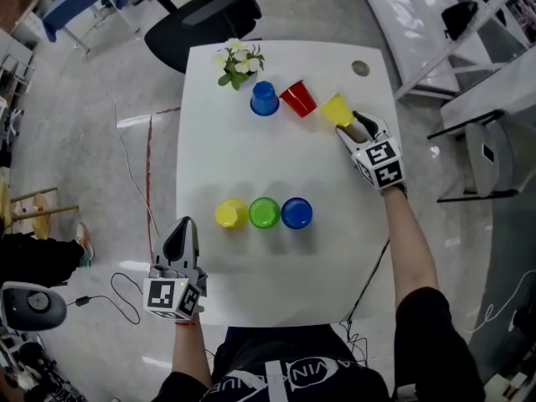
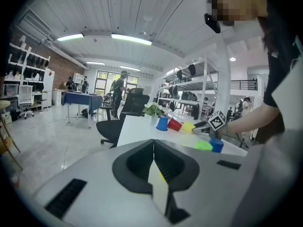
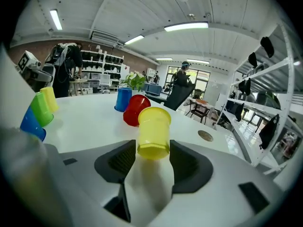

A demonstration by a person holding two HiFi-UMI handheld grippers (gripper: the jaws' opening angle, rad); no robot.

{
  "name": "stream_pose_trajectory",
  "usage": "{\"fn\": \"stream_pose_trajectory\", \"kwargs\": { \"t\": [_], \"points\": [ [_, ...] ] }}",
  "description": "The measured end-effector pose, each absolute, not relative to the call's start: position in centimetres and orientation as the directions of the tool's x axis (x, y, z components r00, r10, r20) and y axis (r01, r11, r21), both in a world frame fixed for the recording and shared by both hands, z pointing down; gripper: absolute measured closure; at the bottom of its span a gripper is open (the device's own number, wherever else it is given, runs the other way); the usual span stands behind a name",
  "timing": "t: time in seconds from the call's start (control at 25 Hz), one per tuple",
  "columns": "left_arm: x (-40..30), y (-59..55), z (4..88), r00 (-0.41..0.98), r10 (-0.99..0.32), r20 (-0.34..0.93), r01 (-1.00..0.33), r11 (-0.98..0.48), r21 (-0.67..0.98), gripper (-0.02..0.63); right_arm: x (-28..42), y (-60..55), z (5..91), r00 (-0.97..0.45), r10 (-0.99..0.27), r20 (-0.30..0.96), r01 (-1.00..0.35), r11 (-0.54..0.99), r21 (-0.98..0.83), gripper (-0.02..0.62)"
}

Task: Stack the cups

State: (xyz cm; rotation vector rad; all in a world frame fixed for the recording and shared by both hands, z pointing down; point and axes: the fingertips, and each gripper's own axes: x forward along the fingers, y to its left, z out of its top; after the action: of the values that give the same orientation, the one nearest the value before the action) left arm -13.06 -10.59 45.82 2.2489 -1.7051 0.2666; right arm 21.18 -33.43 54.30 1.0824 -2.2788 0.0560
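My right gripper (image 3: 152, 161) grips the tipped yellow cup (image 3: 154, 126) by its base (mouth facing away); left gripper (image 2: 154, 162) is clenched on nothing.

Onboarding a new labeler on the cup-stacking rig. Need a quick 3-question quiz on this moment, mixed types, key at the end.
1. Multiple choice: the far yellow cup between the right hand-held gripper's jaws is A) standing upright, B) lying on its side, C) nested in another cup.
2. True or false: the left hand-held gripper holds a cup.
3. Count: how many cups make up the near row in front of the person?
Key: 1 B. 2 false, its jaws are together with nothing between them. 3 three.
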Motion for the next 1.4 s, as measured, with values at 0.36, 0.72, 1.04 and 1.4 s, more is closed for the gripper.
{"fn": "stream_pose_trajectory", "kwargs": {
  "t": [0.36, 0.72, 1.04, 1.4],
  "points": [
    [-12.2, -9.9, 46.4, 0.305, -0.889, 0.341, -0.952, -0.277, 0.129, 0.601, 20.0, -33.3, 54.9, -0.482, -0.655, 0.582, -0.703, 0.685, 0.190, 0.362],
    [-12.5, -9.9, 46.4, 0.316, -0.888, 0.333, -0.948, -0.283, 0.143, 0.601, 19.6, -31.1, 52.4, -0.530, -0.660, 0.532, -0.710, 0.688, 0.147, 0.359],
    [-12.0, -10.1, 46.1, 0.330, -0.891, 0.312, -0.943, -0.294, 0.158, 0.601, 17.1, -27.8, 48.8, -0.606, -0.583, 0.541, -0.587, 0.787, 0.190, 0.359],
    [-12.4, -9.6, 44.9, 0.325, -0.904, 0.277, -0.943, -0.289, 0.162, 0.601, 8.5, -18.7, 42.2, -0.739, -0.256, 0.623, -0.072, 0.950, 0.305, 0.360]
  ]
}}
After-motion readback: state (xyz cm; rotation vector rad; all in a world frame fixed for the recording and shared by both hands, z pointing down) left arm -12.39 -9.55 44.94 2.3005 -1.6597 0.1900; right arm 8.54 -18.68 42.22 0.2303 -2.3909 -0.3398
